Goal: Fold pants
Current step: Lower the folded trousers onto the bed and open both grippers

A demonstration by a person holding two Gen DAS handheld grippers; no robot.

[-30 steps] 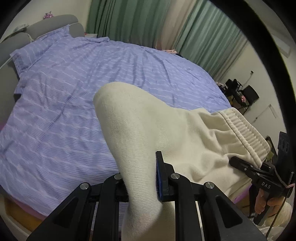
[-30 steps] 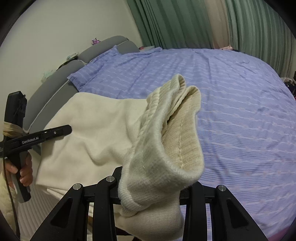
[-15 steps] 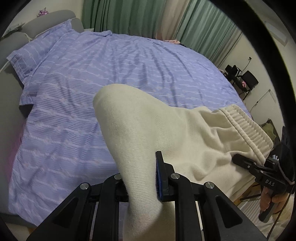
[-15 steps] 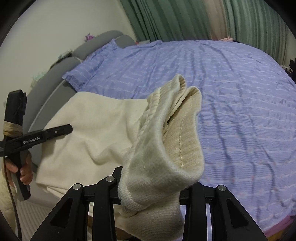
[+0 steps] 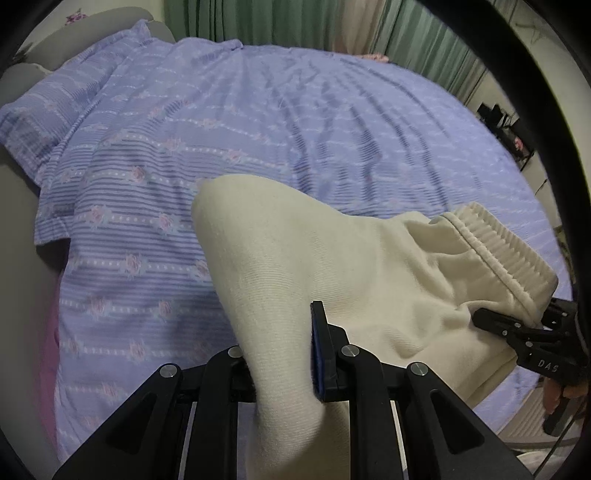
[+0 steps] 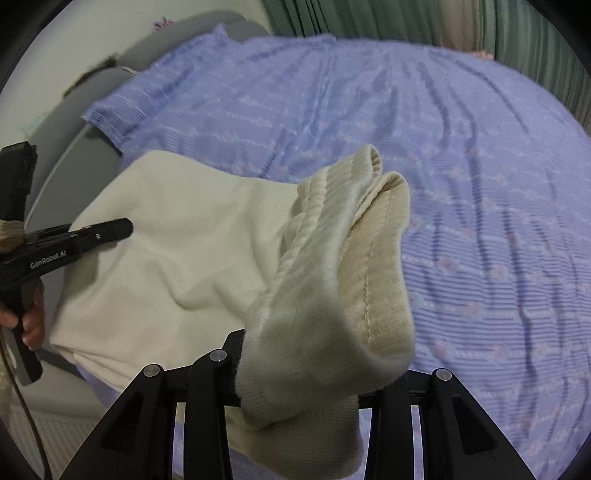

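Cream pants (image 5: pixel 332 266) hang stretched between my two grippers above the near part of the bed. My left gripper (image 5: pixel 284 354) is shut on a plain fabric edge of the pants. My right gripper (image 6: pixel 306 373) is shut on the ribbed waistband (image 6: pixel 347 236), which bunches up over its fingers. In the left wrist view the right gripper (image 5: pixel 517 332) shows at the far right under the waistband (image 5: pixel 506 251). In the right wrist view the left gripper (image 6: pixel 92 232) shows at the left, over the pants (image 6: pixel 177 236).
A bed with a lilac striped sheet (image 5: pixel 295 122) fills both views and lies just below the pants. A grey headboard (image 6: pixel 92 81) stands at the left. Green curtains (image 5: pixel 266 18) hang behind the bed. Dark furniture (image 5: pixel 506 122) stands at the far right.
Both grippers have moved forward and up over the bed with the pants; the bed now fills more of each view. Both grips are unchanged.
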